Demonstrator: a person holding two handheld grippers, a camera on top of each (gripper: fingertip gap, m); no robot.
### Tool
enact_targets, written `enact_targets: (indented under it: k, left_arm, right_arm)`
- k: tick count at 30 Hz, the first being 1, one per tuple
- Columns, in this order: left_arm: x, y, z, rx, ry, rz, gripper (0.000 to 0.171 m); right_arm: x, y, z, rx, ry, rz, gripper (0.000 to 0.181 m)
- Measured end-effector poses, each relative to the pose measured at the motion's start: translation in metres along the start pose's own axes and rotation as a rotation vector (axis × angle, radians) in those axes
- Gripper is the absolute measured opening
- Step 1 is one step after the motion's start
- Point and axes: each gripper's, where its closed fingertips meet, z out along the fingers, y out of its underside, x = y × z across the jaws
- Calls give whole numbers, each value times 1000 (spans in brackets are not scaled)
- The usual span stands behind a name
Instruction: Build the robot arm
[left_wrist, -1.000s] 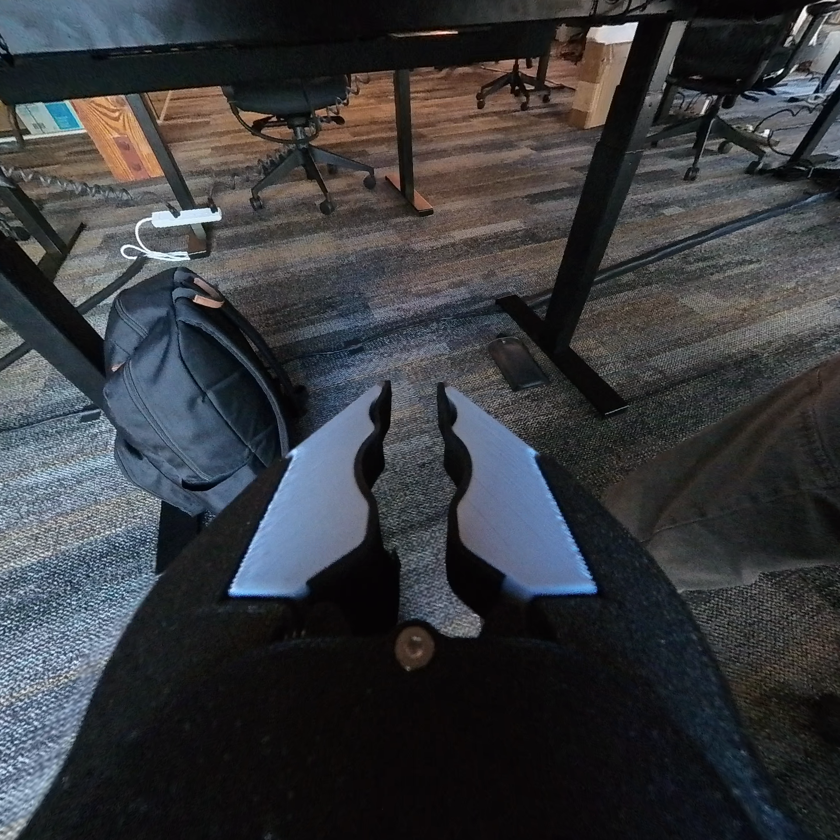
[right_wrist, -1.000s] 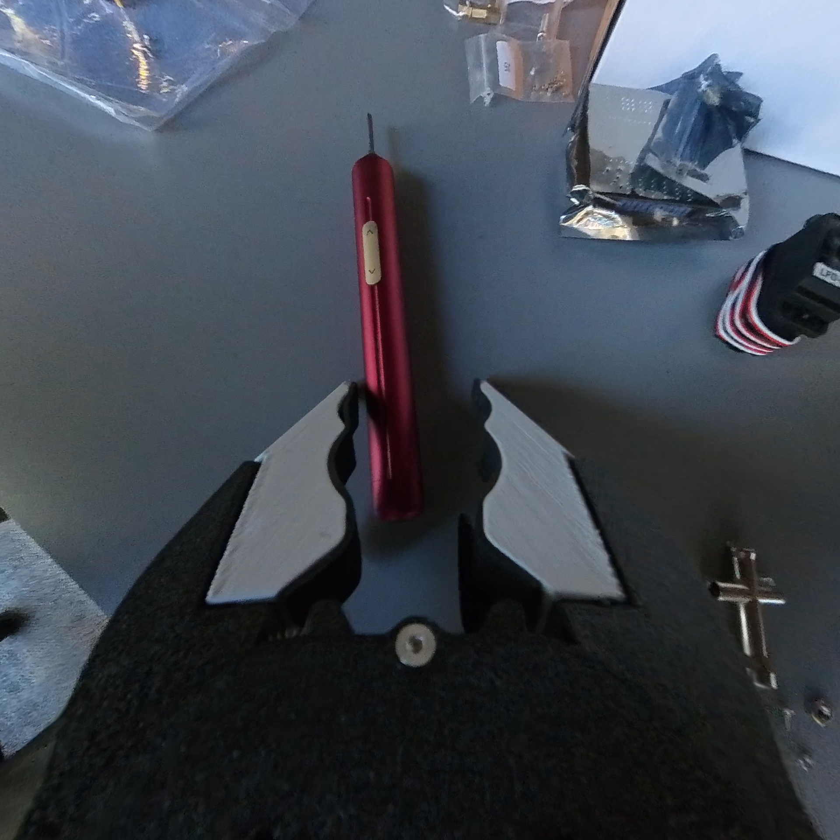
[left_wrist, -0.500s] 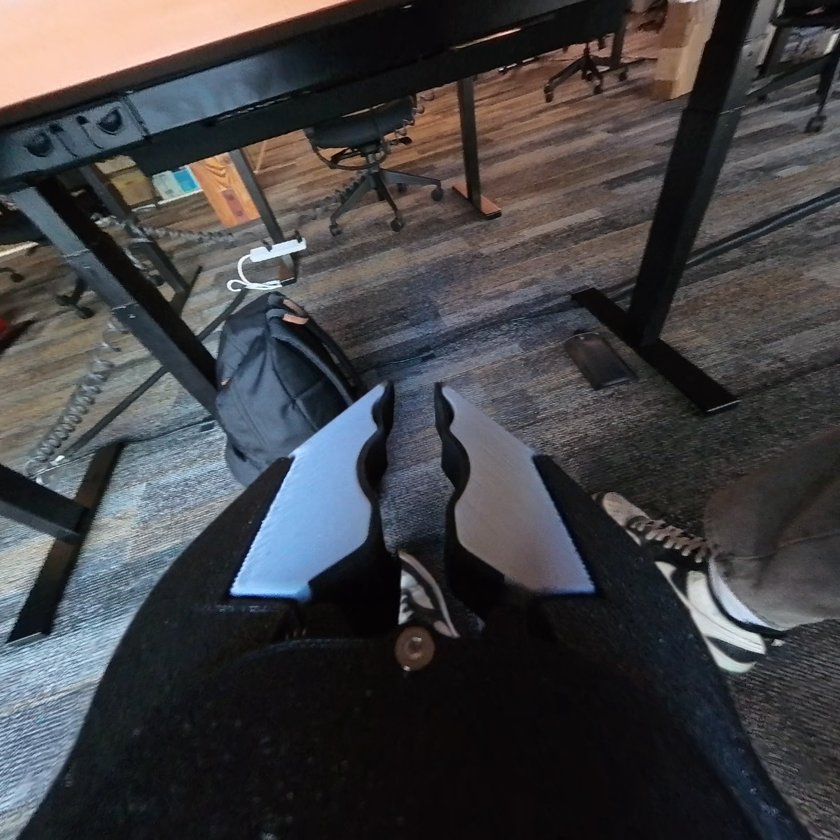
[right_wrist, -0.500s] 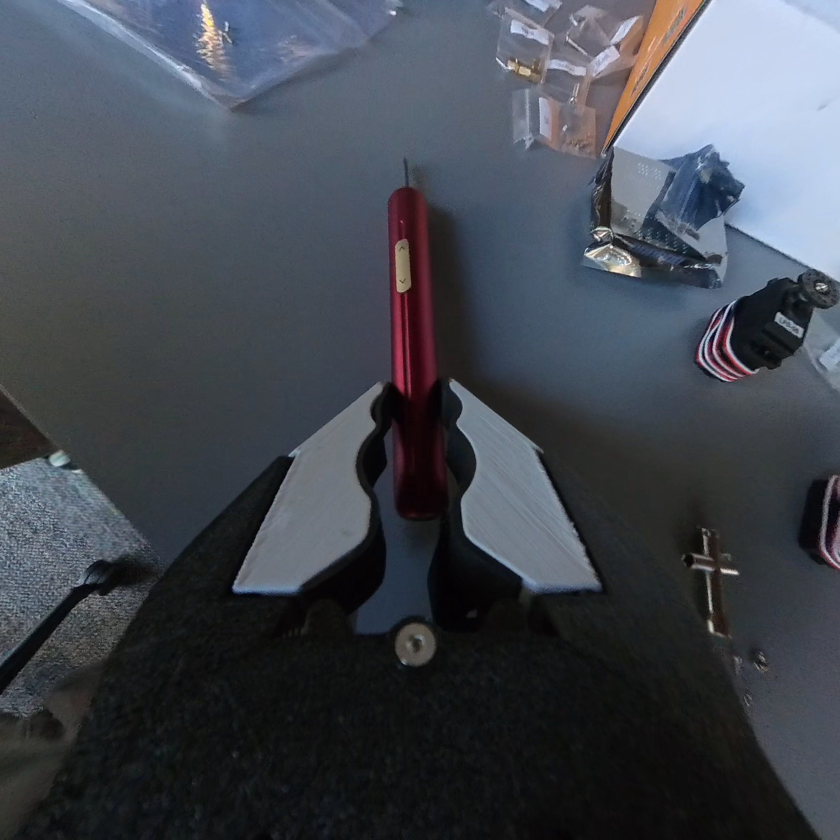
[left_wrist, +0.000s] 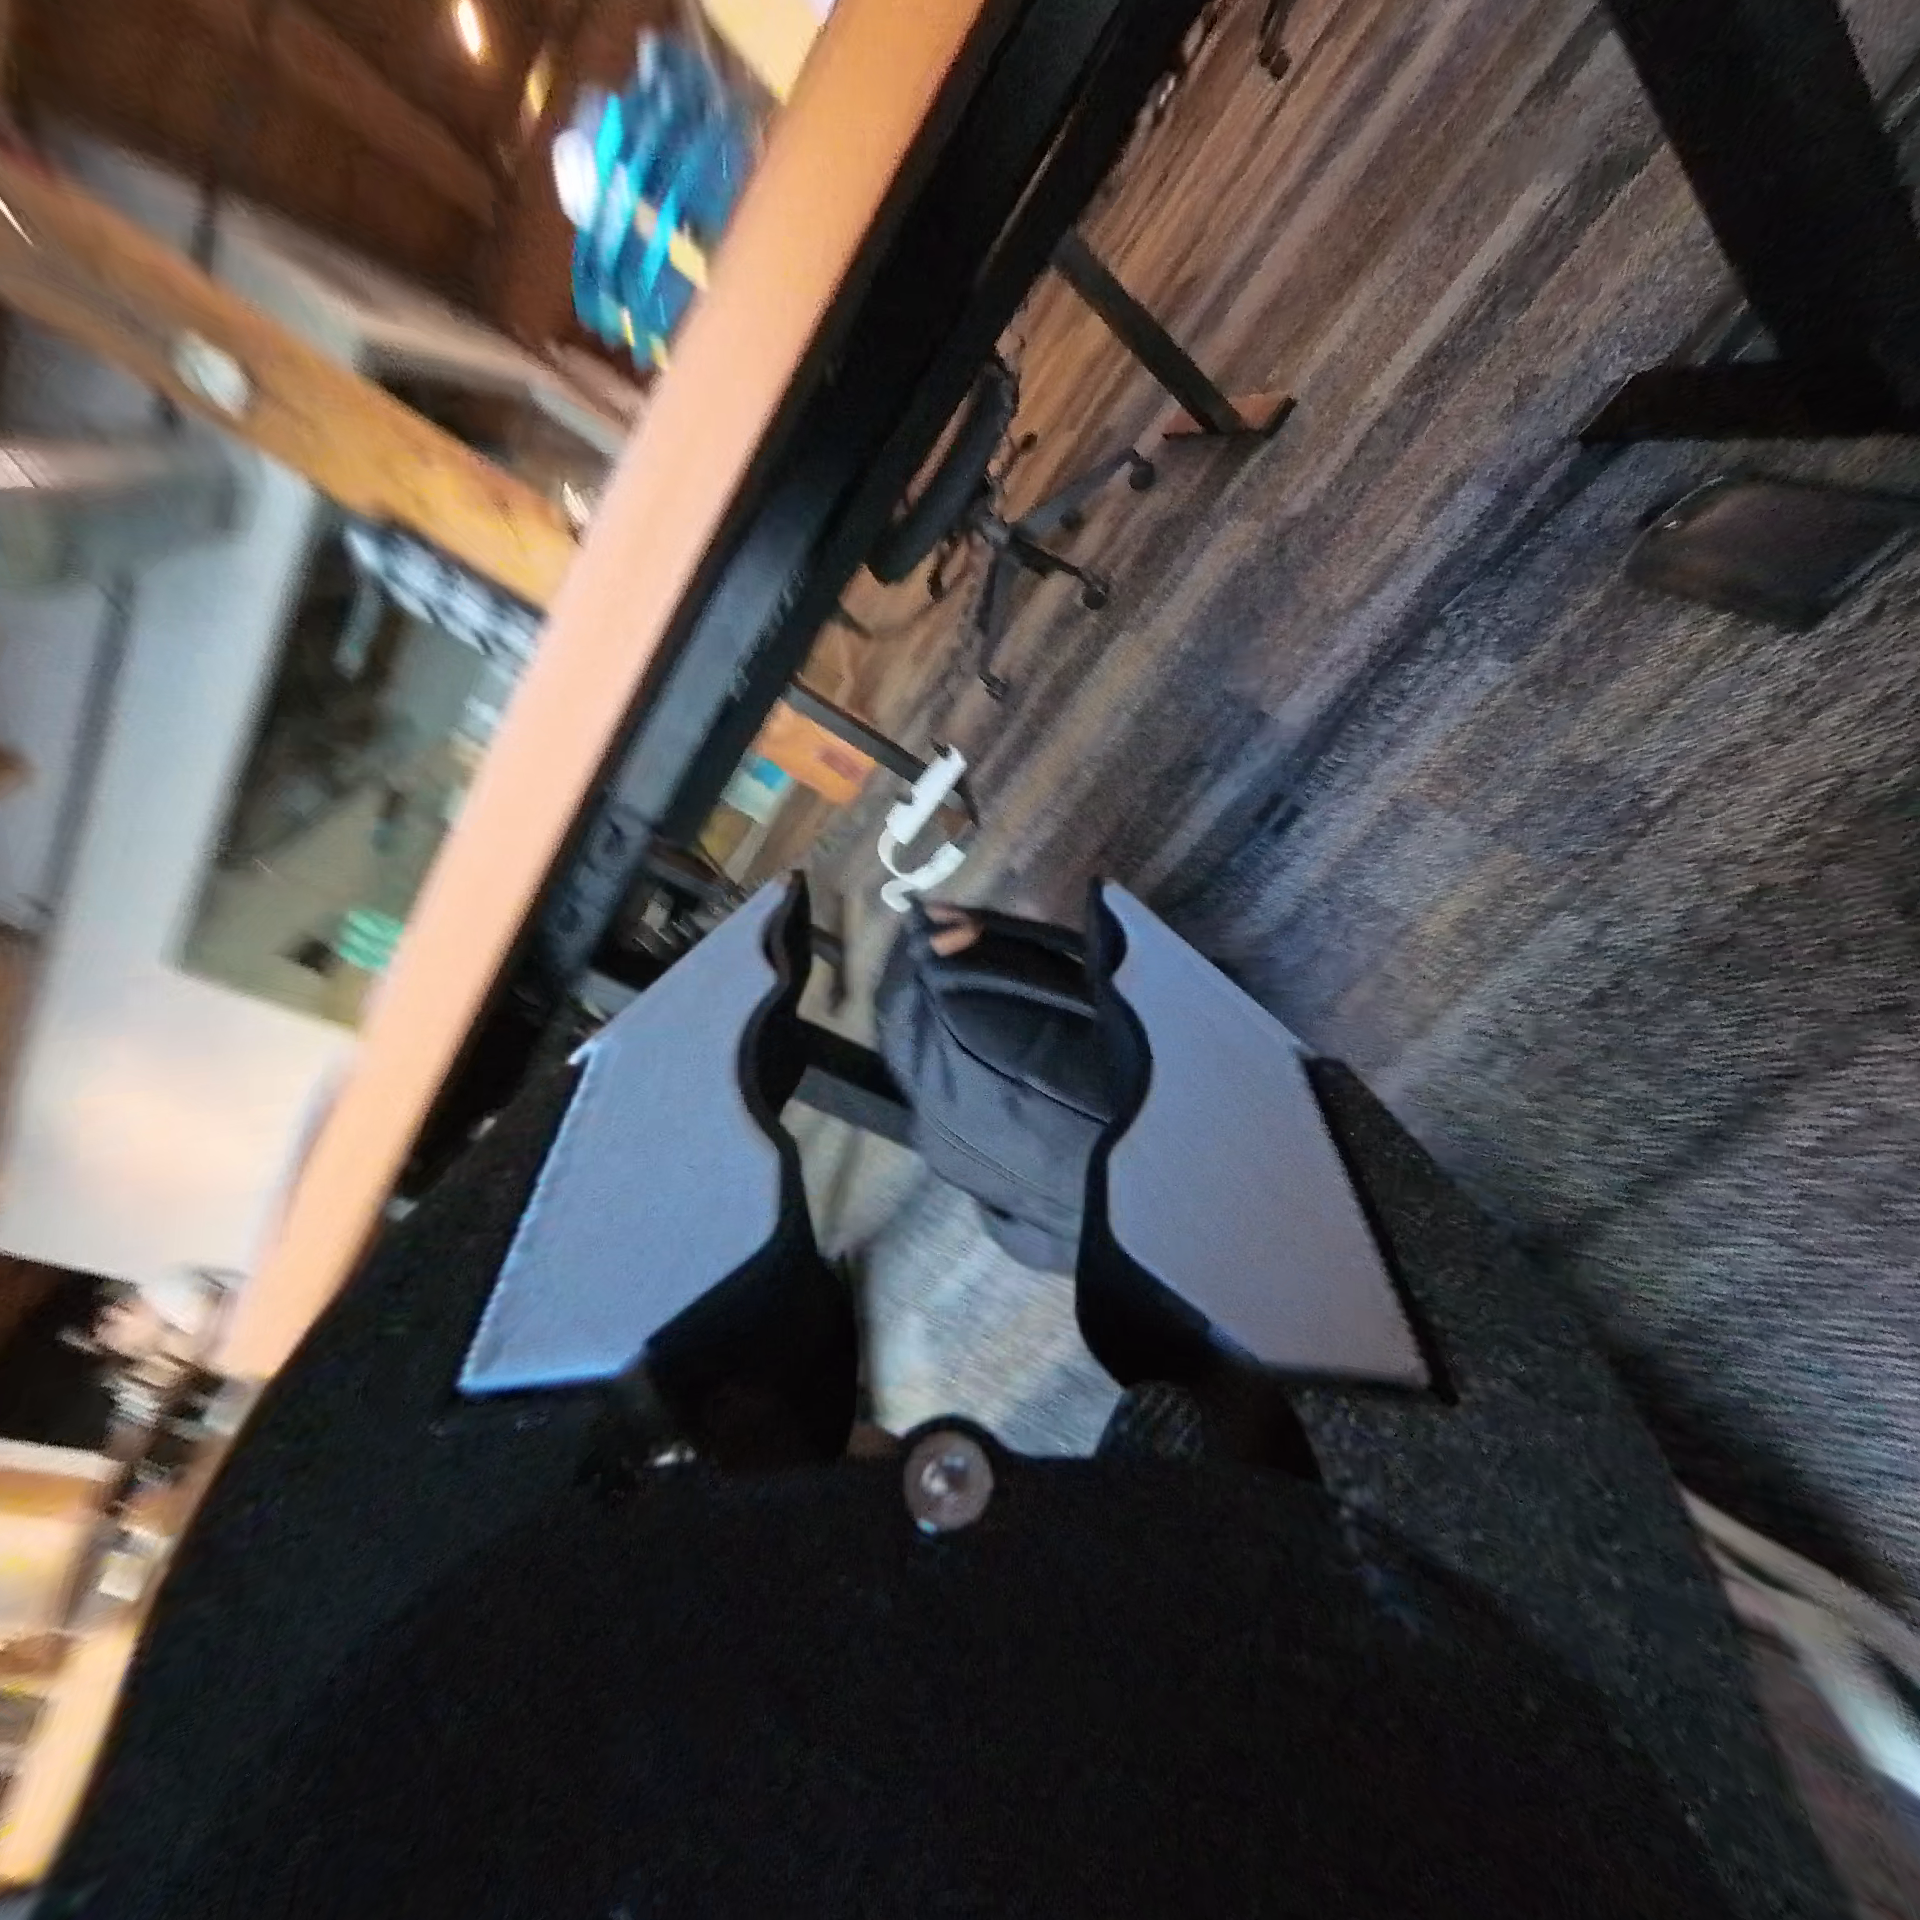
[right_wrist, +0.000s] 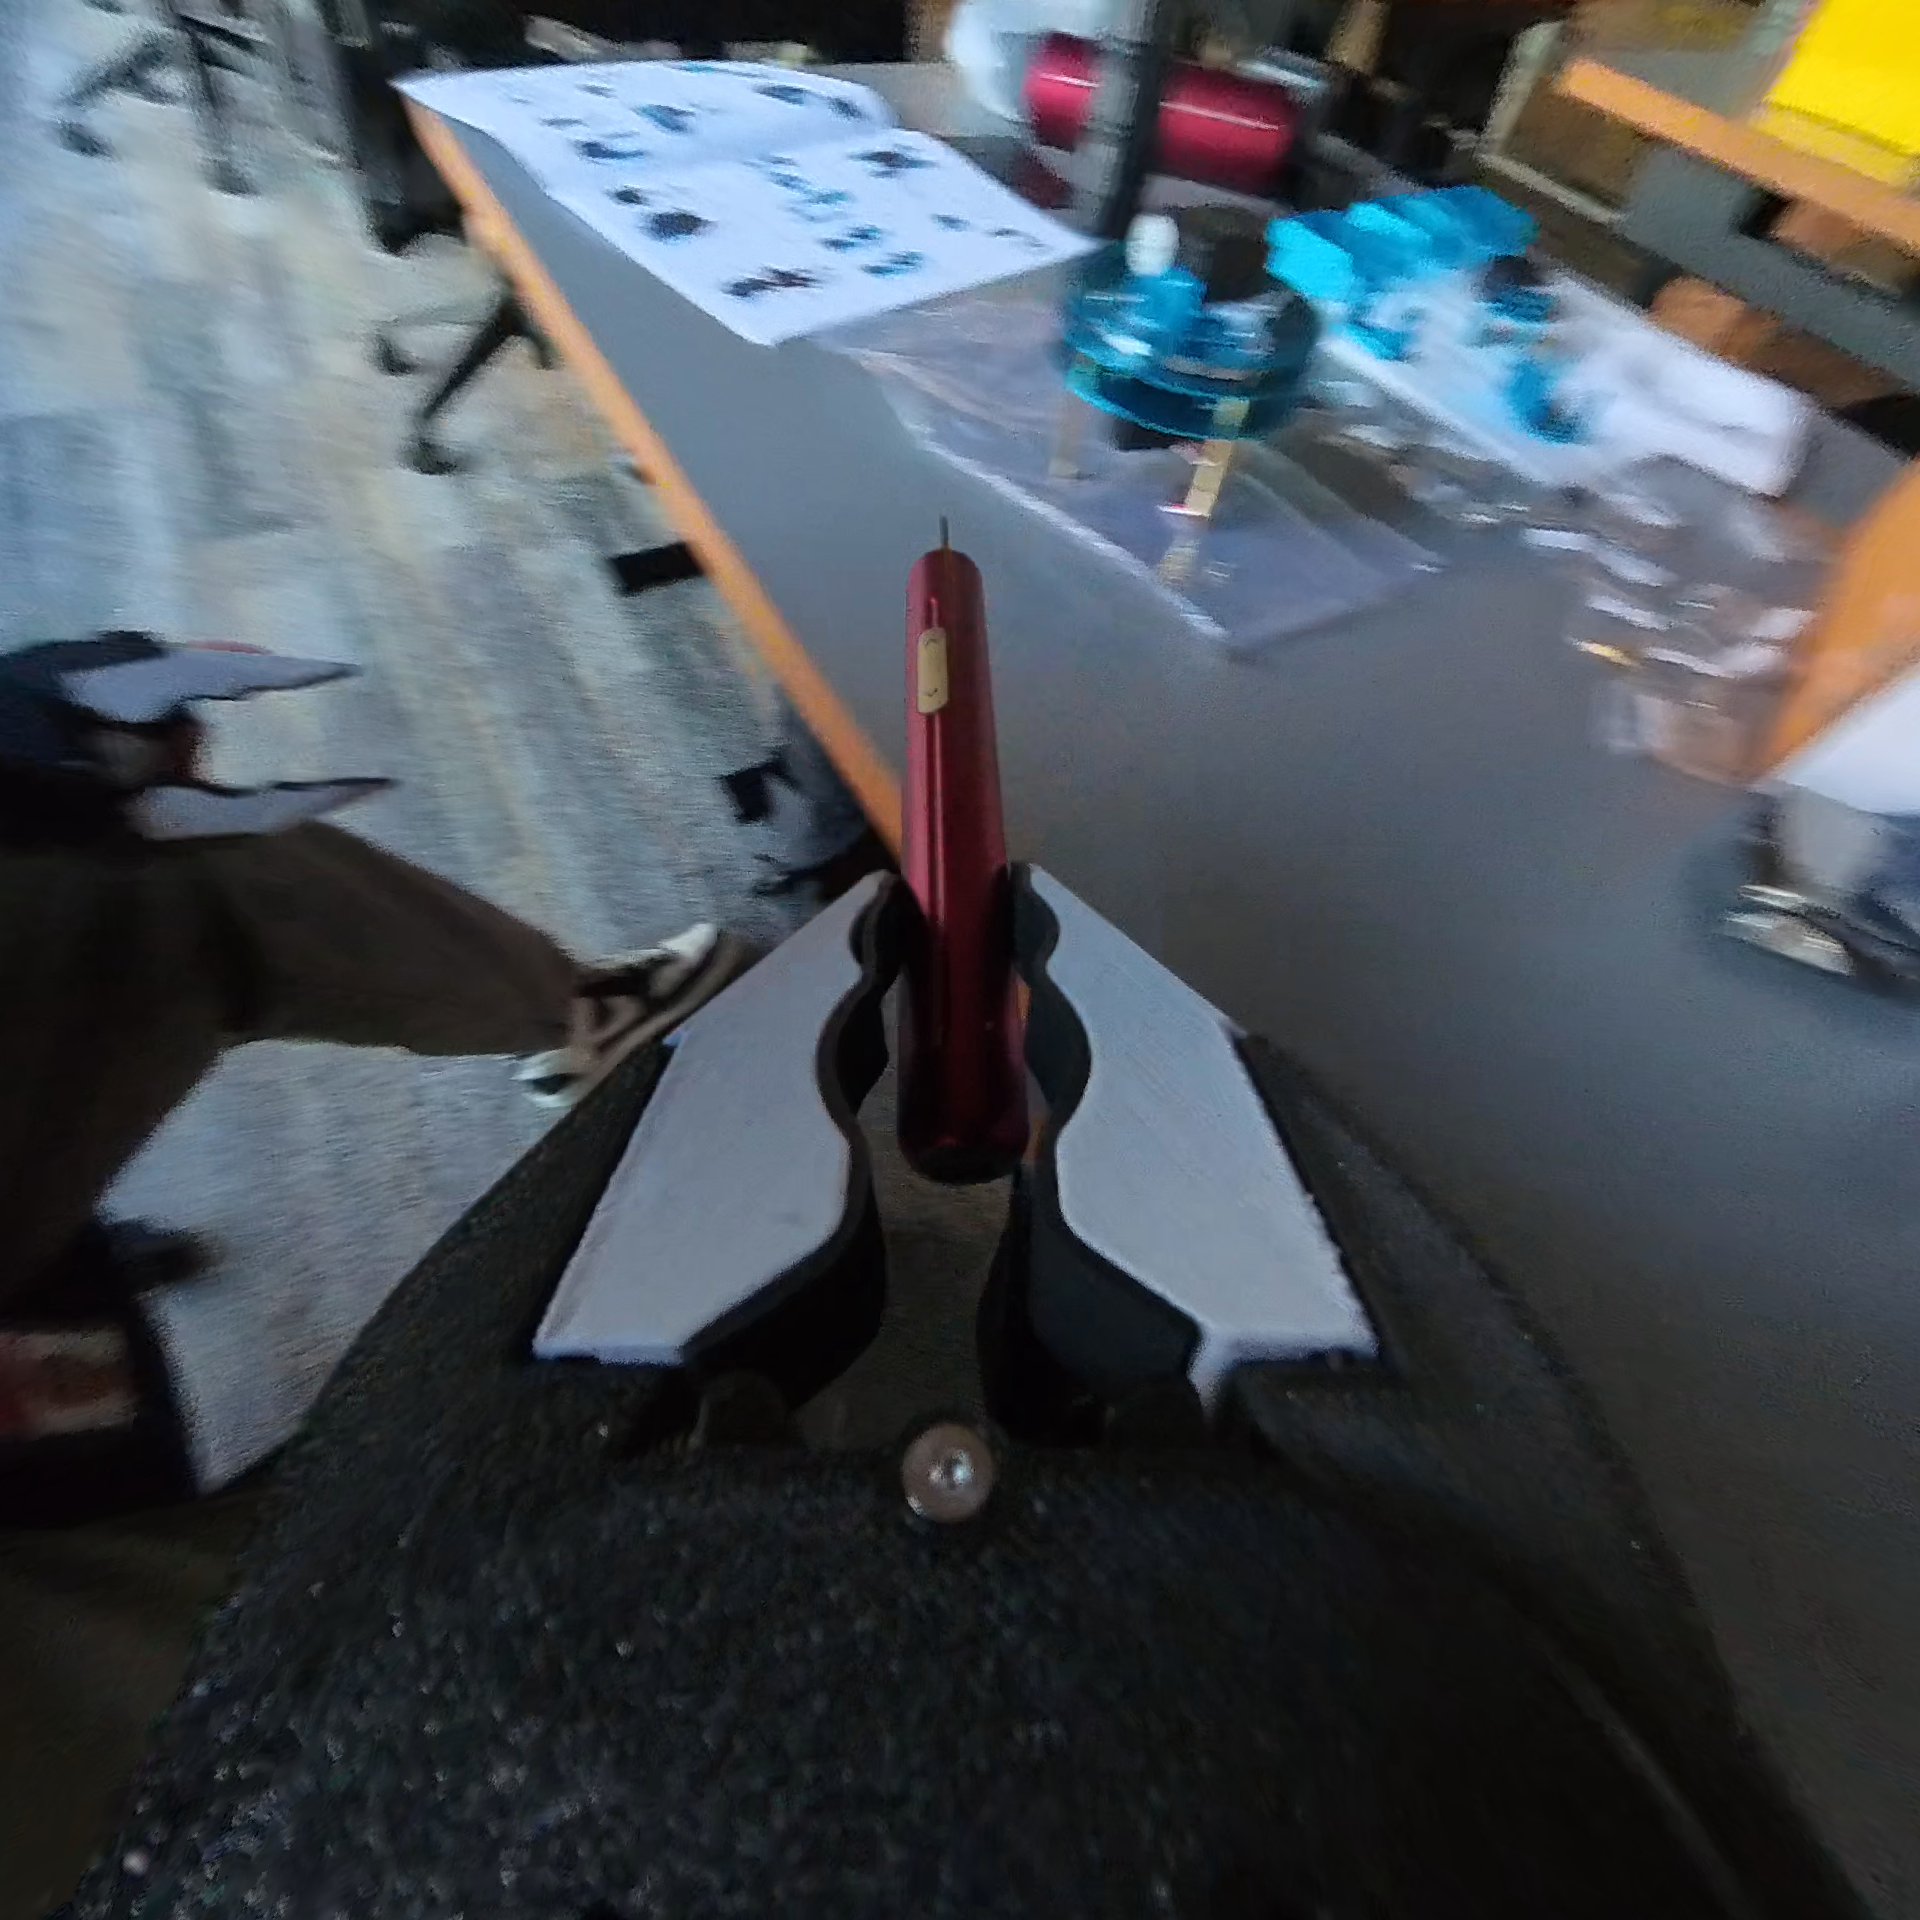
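Over bench edge: right gripper (right_wrist: 954, 904) clamps red screwdriver (right_wrist: 948, 831).
Surface: grey bench (right_wrist: 1351, 935), orange edge.
Below bench: left gripper (left_wrist: 943, 914) parted, empty; carpet (left_wrist: 1558, 935).

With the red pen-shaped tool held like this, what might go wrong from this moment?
1. The right gripper clamps the red pen-shaped tool only near its back end; most of its length sticks out, so it might tilt or slip.
2. Its thin metal tip points toward the blue disc-shaped object and clear plastic sheet on the grey table; a forward push may hit them.
3. Both views are motion-blurred, so aim is uncertain.
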Motion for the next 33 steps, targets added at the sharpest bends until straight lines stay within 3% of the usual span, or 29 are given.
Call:
enact_targets:
  k: [2, 5, 9, 13, 15, 17, 19, 22, 25, 28, 30, 33]
  left_arm:
    - [2, -38, -4, 77, -65, 131, 60]
    - [17, -95, -11, 194, -105, 226, 71]
    - [42, -133, -7, 247, -138, 294, 88]
    - [63, -114, 1, 146, -104, 284, 93]
    - [75, -108, -1, 139, -94, 316, 79]
    - [91, -104, -2, 144, -47, 353, 40]
    - [101, -99, 0, 138, -28, 357, 17]
    - [103, -95, 2, 124, 13, 242, 15]
    - [90, -86, 9, 115, 6, 146, 14]
    - [74, -65, 21, 73, 5, 21, 14]
    - [66, -49, 27, 43, 17, -82, 14]
    - [59, -41, 29, 50, 8, -164, 14]
  right_arm:
    - [-50, 3, 7, -8, -113, 26, 19]
    - [-120, 35, 33, -76, -280, 118, 19]
    - [-194, 96, 74, -154, -446, 272, 20]
    - [-236, 140, 95, -199, -496, 352, 20]
    - [-248, 147, 97, -204, -511, 359, 19]
    - [-254, 149, 99, -198, -497, 326, 20]
    - [-254, 148, 100, -198, -483, 292, 20]
    - [-251, 142, 105, -159, -482, 294, 20]
    - [-246, 124, 111, -21, -484, 340, 23]
    - [-231, 109, 117, 142, -410, 305, 52]
    - [-215, 115, 123, 216, -314, 261, 55]
    - [-219, 123, 141, 276, -351, 349, 60]
